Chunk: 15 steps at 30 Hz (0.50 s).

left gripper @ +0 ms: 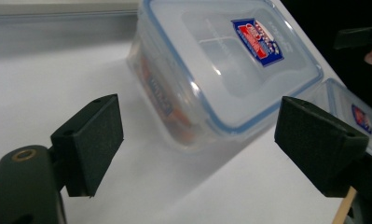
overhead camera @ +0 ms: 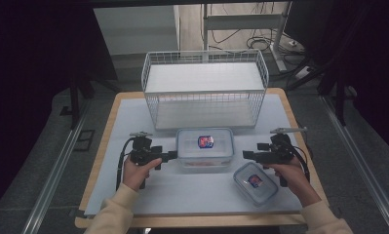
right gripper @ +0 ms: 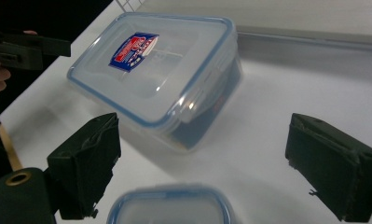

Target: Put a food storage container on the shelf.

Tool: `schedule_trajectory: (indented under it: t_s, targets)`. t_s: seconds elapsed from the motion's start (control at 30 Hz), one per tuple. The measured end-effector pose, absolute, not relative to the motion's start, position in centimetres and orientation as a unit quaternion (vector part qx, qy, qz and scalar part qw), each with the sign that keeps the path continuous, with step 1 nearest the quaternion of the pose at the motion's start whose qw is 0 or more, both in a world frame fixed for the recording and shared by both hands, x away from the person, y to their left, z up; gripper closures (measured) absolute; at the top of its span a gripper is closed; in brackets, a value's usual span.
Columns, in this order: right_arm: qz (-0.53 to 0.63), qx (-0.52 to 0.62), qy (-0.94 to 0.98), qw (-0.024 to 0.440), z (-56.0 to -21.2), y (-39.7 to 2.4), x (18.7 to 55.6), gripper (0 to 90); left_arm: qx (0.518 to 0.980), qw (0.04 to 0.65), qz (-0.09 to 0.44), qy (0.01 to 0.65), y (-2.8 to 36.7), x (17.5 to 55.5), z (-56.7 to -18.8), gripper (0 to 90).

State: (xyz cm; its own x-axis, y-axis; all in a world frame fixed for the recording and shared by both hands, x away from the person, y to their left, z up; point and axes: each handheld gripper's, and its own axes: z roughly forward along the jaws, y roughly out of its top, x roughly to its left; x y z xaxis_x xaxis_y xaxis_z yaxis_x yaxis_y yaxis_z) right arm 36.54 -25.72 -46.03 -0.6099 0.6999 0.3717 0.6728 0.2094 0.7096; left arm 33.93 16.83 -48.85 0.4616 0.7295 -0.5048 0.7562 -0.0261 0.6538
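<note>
While both grippers stand off with nothing between their jaws, the large lidded container (overhead camera: 204, 147) is the landmark that matters, and everything else is best placed from it. Nearest the person, a small lidded container (overhead camera: 256, 182) sits on the white mat (overhead camera: 133, 195), toward the person and to the right of the large one, close to it but apart, just under the right hand (overhead camera: 292, 171). Level with the large container, the left gripper (overhead camera: 172, 155) points at its left short end, jaws spread wide and empty, the tips just beside the wall; whether they touch it cannot be told. The right gripper (overhead camera: 246, 154) points at the opposite short end, jaws likewise apart and holding nothing, with a visible gap to the wall. So the left gripper is the nearer of the two. The container's long axis runs left to right across the table, on the line between the two grippers, so each faces a short end. Beyond the large container, near its far long side, stands the white wire basket (overhead camera: 155, 105), open toward the person.
</note>
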Motion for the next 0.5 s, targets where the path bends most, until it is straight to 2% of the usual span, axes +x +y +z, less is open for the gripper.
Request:
schedule_trajectory:
  t_s: [0.5]
  targets:
    - [0.427,0.459,0.778,-0.039,-47.1,-22.6,41.0,10.4,0.703,0.467,-0.073,0.53,15.2,37.3,-50.2,14.1]
